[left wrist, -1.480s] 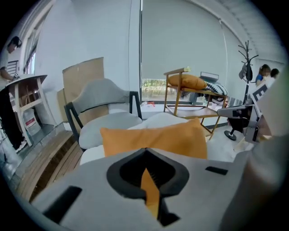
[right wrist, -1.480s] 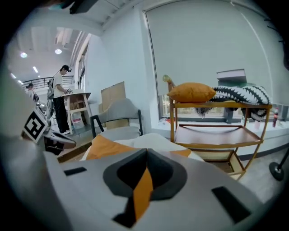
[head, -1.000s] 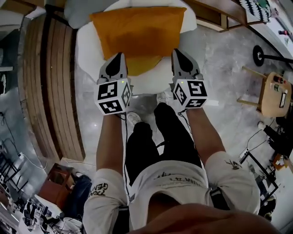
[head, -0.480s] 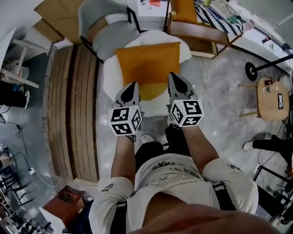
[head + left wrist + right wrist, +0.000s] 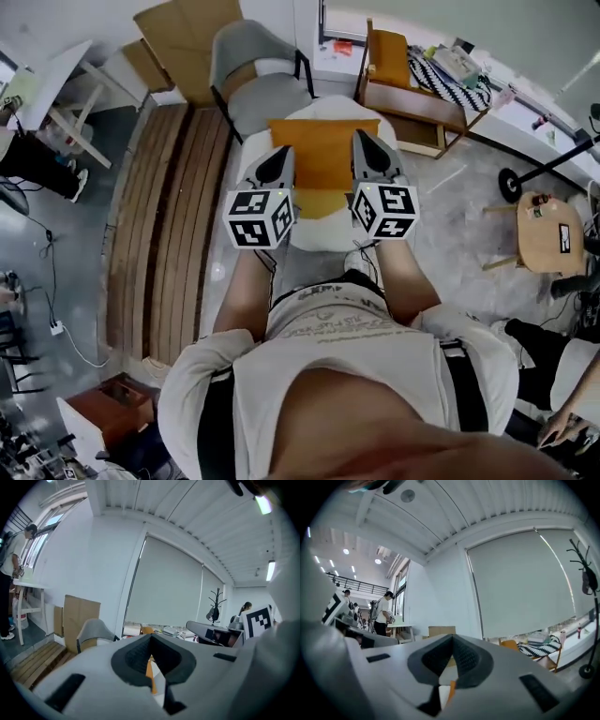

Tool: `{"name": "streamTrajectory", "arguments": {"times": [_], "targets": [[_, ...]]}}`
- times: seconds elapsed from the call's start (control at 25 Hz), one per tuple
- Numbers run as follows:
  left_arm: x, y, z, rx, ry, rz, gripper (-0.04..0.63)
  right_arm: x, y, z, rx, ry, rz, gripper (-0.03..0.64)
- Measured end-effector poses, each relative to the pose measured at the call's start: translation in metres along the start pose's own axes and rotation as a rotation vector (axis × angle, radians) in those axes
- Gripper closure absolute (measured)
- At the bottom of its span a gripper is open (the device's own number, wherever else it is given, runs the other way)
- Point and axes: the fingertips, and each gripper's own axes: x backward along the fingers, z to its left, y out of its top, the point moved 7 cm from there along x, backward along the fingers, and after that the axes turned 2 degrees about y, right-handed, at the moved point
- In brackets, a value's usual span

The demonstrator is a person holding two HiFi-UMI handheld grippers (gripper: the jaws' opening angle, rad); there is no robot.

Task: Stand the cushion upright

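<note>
An orange cushion (image 5: 323,155) rests on a white padded seat (image 5: 314,234), its far edge towards the seat's back. My left gripper (image 5: 281,150) and right gripper (image 5: 361,136) hover high above its near corners, side by side, both shut and empty. In the left gripper view the shut jaws (image 5: 151,637) point nearly level, and a sliver of the cushion (image 5: 150,672) shows through the gap below them. The right gripper view shows its jaws (image 5: 452,637) shut too, with a thin orange strip of cushion (image 5: 451,688) below. Neither gripper touches the cushion.
A grey chair (image 5: 253,66) and a wooden armchair with another orange cushion (image 5: 389,56) stand behind the seat. A slatted wooden platform (image 5: 169,234) runs along the left, cardboard (image 5: 187,37) beyond it. A round wooden stool (image 5: 548,230) is at the right. People stand at both sides.
Both grippers have risen together, still shut, and the head view has pulled up and away. The cushion stays on the seat and looks much smaller now.
</note>
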Motion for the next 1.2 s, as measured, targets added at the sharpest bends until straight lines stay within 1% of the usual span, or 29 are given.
{"name": "streamTrajectory", "arguments": {"times": [0.08, 0.2, 0.32, 0.48, 0.72, 1.0, 1.2], "targets": [[0.010, 0.013, -0.005, 0.002, -0.003, -0.014, 0.575, 0.004, 0.014, 0.003, 0.004, -0.006, -0.005, 0.591], [0.017, 0.031, -0.009, -0.035, 0.010, -0.049, 0.575, 0.007, 0.034, 0.006, 0.020, -0.013, -0.024, 0.591], [0.018, 0.041, -0.010, -0.046, 0.006, -0.072, 0.575, 0.009, 0.040, 0.008, 0.026, -0.016, -0.028, 0.591], [0.018, 0.048, -0.009, -0.069, 0.004, -0.069, 0.575, 0.008, 0.043, 0.011, 0.015, -0.019, -0.033, 0.591], [0.024, 0.042, -0.002, -0.060, 0.012, -0.058, 0.575, 0.010, 0.044, 0.018, 0.019, -0.029, -0.041, 0.591], [0.025, 0.042, -0.001, -0.064, 0.005, -0.080, 0.575, 0.009, 0.042, 0.023, 0.027, -0.020, -0.046, 0.591], [0.024, 0.041, -0.001, -0.066, -0.001, -0.091, 0.575, 0.008, 0.043, 0.024, 0.025, -0.002, -0.068, 0.591]]}}
